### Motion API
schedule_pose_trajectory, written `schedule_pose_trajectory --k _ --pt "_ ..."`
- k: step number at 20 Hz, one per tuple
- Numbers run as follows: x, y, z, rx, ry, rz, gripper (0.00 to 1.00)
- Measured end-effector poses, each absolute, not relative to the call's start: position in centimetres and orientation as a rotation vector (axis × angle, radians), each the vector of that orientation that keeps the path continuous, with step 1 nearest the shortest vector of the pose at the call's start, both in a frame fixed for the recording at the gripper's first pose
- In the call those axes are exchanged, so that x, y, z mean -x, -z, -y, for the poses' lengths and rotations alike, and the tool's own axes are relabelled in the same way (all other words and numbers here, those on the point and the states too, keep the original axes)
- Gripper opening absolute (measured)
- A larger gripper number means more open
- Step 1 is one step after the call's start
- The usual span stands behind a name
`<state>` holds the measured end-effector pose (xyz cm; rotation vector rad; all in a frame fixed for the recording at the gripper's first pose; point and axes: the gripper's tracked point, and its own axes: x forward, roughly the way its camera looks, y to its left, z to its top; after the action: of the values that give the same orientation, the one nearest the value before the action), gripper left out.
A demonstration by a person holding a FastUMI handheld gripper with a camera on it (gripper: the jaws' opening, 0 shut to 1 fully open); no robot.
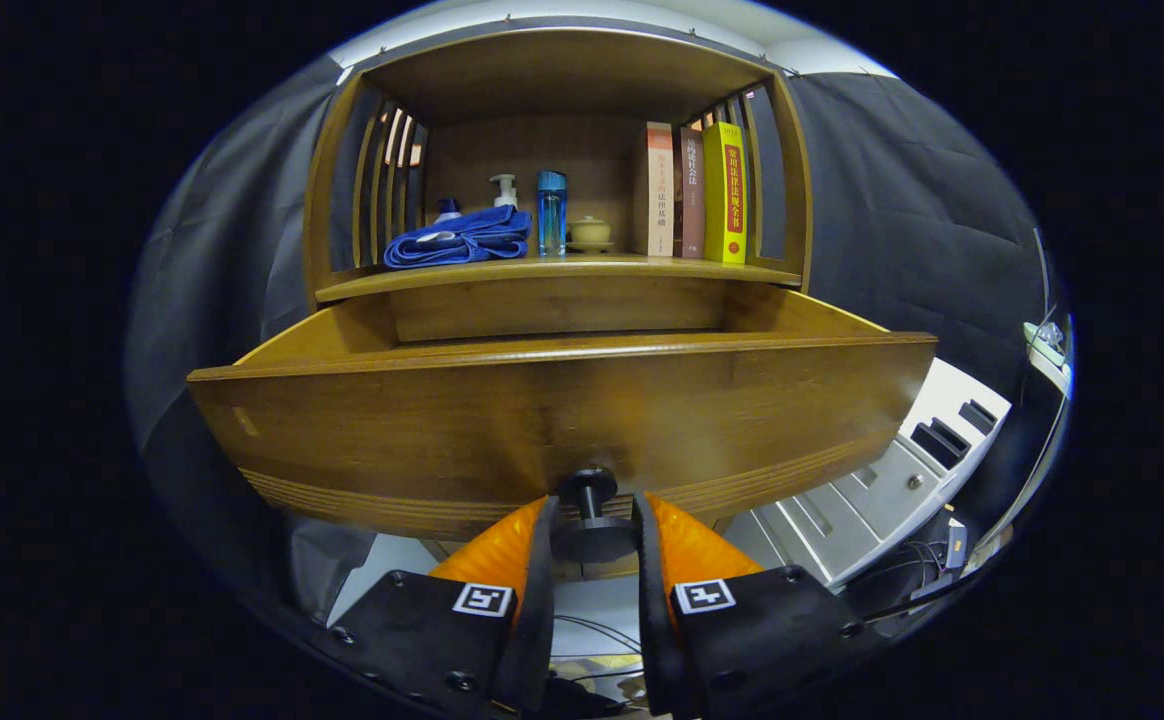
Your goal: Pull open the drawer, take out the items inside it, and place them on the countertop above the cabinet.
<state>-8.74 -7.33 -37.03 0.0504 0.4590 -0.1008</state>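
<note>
Knob [590,510] is clamped between both fingers of the tool [590,530], so the drawer [562,430] is drawn open.

Gripper [592,515] was held level, pointing forward at the drawer front. Its two fingers [517,545] lay parallel, one to the left and one to the right of the knob [590,515], closed in on the knob's stem so that the pads pressed it from both sides. The finger bases, each bearing a square marker, sat nearest the camera.
</note>
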Motion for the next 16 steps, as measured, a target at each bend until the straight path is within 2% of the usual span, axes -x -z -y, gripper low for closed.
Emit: schedule_pose_trajectory --k 9,11,16 --pt "9.3 36.9 7.5 -0.058 0.116 -0.463 0.45" --pt "9.3 36.5 8.0 -0.068 0.138 -0.455 0.53" --pt "8.9 31.7 8.4 -0.043 0.15 -0.364 0.86"
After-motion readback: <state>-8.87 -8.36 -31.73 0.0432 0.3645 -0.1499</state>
